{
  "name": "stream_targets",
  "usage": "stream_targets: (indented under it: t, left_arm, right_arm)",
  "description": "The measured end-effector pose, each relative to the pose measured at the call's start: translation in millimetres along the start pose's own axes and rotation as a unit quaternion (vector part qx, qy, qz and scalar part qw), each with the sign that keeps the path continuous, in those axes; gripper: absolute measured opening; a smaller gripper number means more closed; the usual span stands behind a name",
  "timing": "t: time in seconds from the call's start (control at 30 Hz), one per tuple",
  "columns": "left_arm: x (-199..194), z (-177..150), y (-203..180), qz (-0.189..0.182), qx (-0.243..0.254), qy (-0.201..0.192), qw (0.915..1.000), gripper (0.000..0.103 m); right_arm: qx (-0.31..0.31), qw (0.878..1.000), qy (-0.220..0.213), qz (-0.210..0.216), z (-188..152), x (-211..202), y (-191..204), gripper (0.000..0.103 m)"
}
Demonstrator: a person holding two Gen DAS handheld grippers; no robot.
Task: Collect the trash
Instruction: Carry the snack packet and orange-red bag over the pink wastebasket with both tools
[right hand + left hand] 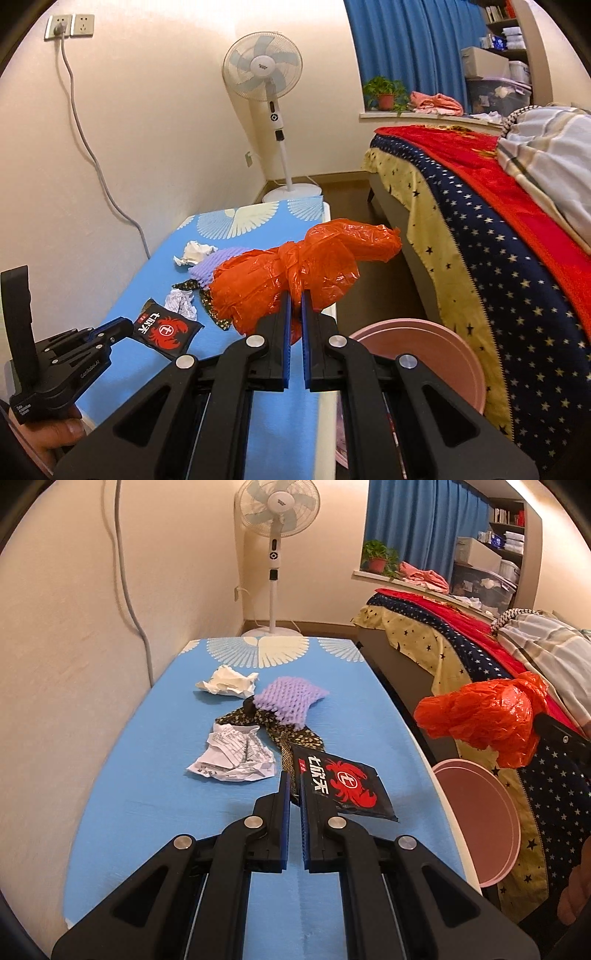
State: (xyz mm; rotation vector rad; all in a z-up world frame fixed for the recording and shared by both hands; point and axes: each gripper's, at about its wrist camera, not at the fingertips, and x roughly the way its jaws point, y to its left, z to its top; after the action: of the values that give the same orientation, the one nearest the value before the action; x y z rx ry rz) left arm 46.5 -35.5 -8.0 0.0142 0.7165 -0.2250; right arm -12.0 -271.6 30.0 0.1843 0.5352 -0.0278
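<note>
My left gripper is shut on the corner of a black snack packet with a red crab, which lies on the blue table; the packet also shows in the right wrist view. My right gripper is shut on a knotted orange plastic bag and holds it in the air above the table's right edge, near the pink bin. On the table lie a crumpled printed paper, a white tissue, a purple foam net and a dark patterned wrapper.
The pink bin stands on the floor between the table and a bed with a starred cover. A standing fan is in the far corner. A wall runs along the table's left side.
</note>
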Motion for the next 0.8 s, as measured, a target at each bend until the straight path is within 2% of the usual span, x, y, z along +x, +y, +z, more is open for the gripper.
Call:
stream_targets:
  t: [0.3,0.8]
  left_arm:
    - [-6.8,-1.2,-12.0,-0.014,0.003,-0.013,0.9998,0.005]
    - [-1.7,0.0,-33.6,-0.041,0.012,-0.026,0.9987,0.005]
  right_arm:
    - [-0.002,1.0,-0.008,-0.022,-6.1,-13.9,-11.7,0.005]
    - [0.01,0.998,-0.01,-0.054,-11.0,-11.5,-22.6,0.005]
